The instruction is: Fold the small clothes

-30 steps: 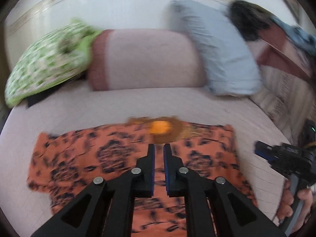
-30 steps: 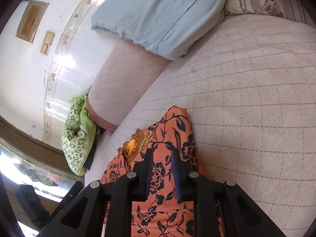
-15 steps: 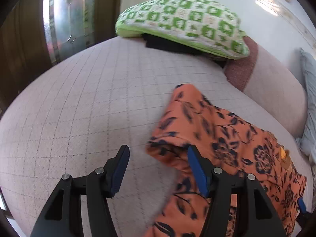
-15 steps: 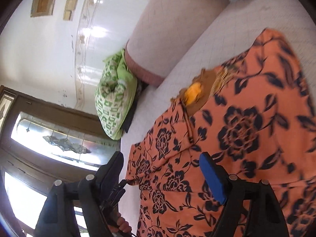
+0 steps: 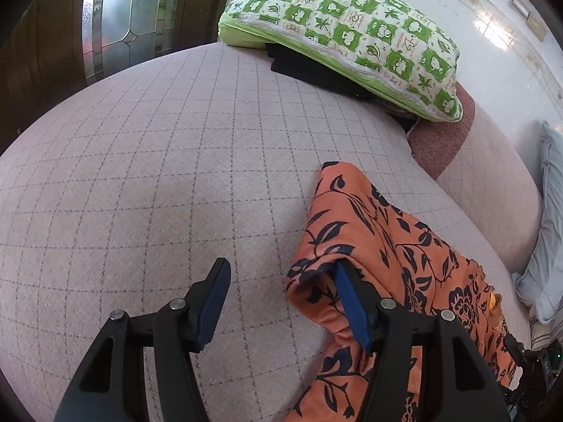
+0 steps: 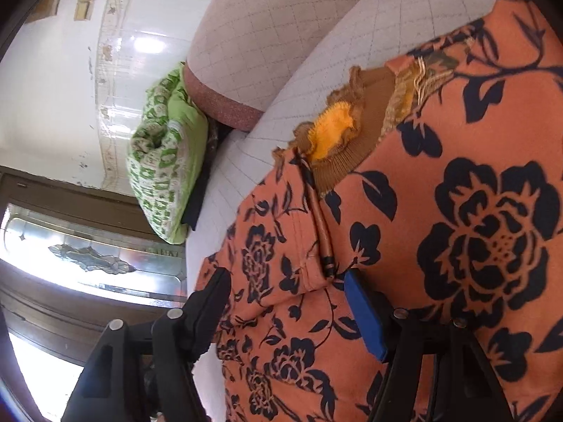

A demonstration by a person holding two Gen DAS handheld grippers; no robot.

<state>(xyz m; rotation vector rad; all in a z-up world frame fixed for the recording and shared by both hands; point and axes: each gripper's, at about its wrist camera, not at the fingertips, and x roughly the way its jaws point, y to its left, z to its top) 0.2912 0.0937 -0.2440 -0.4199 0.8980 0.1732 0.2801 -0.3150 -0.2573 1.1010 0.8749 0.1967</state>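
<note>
Orange floral garment (image 5: 394, 246) lies on the quilted bed (image 5: 158, 176) at 4 o'clock in the left view, left gripper (image 5: 281, 302) open at its sleeve edge, while the right view shows the right gripper (image 6: 288, 302), jaws just narrowing, still open over it.

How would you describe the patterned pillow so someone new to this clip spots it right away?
Start from the pinkish quilted bed cover with its thin grid lines and follow it to its far end by the tiled wall. There lies the pillow, resting partly on a dark folded item. Its green-and-white checkered print sets it apart from the plain pink bolster and pale blue pillow.
</note>
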